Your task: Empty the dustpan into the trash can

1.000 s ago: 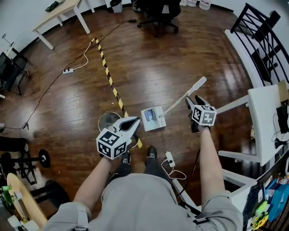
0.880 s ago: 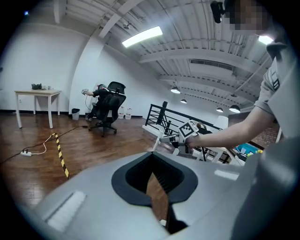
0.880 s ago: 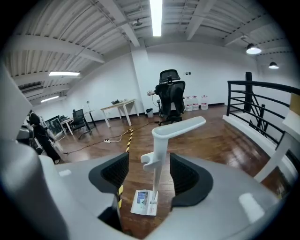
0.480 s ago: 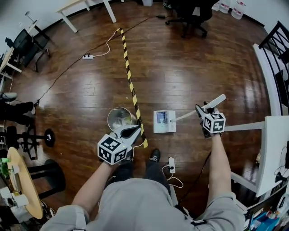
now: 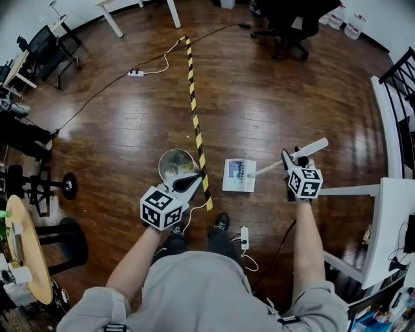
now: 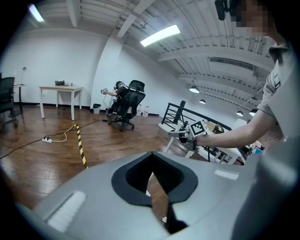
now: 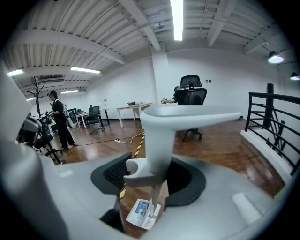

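Observation:
A white dustpan point(image 5: 238, 175) sits on the wood floor, with a blue-and-white scrap in its tray. Its long white handle point(image 5: 306, 150) rises to the right. My right gripper point(image 5: 293, 157) is shut on the handle near its top, and its jaws are closing on it. In the right gripper view the handle point(image 7: 159, 136) fills the gap between the jaws of the right gripper point(image 7: 150, 173), and the dustpan point(image 7: 143, 213) lies below. The round metal trash can point(image 5: 176, 165) stands left of the dustpan. My left gripper point(image 5: 192, 180) hovers at the can's near rim, shut and holding nothing.
Yellow-black tape point(image 5: 194, 110) runs across the floor between can and dustpan. A power strip point(image 5: 244, 235) and cable lie by my feet. A white table point(image 5: 395, 214) stands at right, a stool point(image 5: 65, 240) at left, an office chair point(image 5: 292, 19) far off.
The head view has swung, so the floor slid right and down. Both grippers moved with the body. The dustpan handle now leans lower, and the can shows more fully beyond the left gripper.

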Available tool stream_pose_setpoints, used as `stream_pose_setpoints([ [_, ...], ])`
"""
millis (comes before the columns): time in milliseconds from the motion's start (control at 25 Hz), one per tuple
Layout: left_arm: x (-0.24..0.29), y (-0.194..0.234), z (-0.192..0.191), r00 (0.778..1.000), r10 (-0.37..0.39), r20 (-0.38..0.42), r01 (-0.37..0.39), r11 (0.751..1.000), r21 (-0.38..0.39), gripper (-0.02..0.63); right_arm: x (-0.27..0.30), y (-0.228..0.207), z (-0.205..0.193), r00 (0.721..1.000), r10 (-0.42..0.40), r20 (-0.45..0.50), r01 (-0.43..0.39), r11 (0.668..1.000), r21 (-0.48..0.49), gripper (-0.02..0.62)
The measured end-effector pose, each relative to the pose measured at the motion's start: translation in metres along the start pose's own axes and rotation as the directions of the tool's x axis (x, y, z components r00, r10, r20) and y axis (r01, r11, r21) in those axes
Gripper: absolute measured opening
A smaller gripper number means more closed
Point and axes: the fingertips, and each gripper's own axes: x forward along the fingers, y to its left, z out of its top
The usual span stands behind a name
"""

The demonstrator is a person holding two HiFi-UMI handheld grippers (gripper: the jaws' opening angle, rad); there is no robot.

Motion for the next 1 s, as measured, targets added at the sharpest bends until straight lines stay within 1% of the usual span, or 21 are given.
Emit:
stream_pose_setpoints([
  [160, -0.025, 0.013, -0.001, 1.000, 0.004, 0.030, -0.004, 1.000, 0.009, 0.006, -0.023, 0.034, 0.043, 0.997, -0.009, 0.079, 0.011, 0.999, -0.030, 0.207],
  [280, -0.052, 0.024, -0.006, 0.999, 0.007, 0.037, -0.009, 0.999, 0.049, 0.006, -0.045, 0.072, 0.088, 0.986, 0.007, 0.166, 0.004, 0.998, -0.071, 0.207],
  [360, -0.071, 0.033, -0.010, 0.999, 0.005, 0.042, -0.008, 0.998, 0.062, 0.006, -0.060, 0.100, 0.120, 0.977, 0.017, 0.212, 0.002, 0.996, -0.092, 0.207],
  [480, -0.102, 0.055, -0.015, 0.998, 0.031, 0.063, -0.033, 0.999, 0.042, 0.006, -0.088, 0.142, 0.165, 0.965, 0.035, 0.260, -0.004, 0.993, -0.118, 0.207],
  [640, -0.137, 0.085, -0.014, 0.993, 0.074, 0.097, -0.077, 0.997, 0.029, 0.006, -0.122, 0.195, 0.220, 0.945, 0.087, 0.314, -0.042, 0.988, -0.149, 0.207],
  [840, -0.173, 0.114, -0.020, 0.984, 0.117, 0.134, -0.119, 0.993, 0.004, 0.006, -0.148, 0.251, 0.261, 0.914, 0.154, 0.374, -0.099, 0.982, -0.163, 0.207],
  [920, -0.183, 0.123, -0.022, 0.981, 0.130, 0.143, -0.130, 0.991, -0.009, 0.006, -0.145, 0.267, 0.272, 0.901, 0.169, 0.399, -0.116, 0.981, -0.155, 0.207],
  [1000, -0.190, 0.129, -0.024, 0.978, 0.140, 0.153, -0.139, 0.990, -0.020, 0.006, -0.134, 0.281, 0.275, 0.898, 0.170, 0.405, -0.122, 0.982, -0.144, 0.207],
])
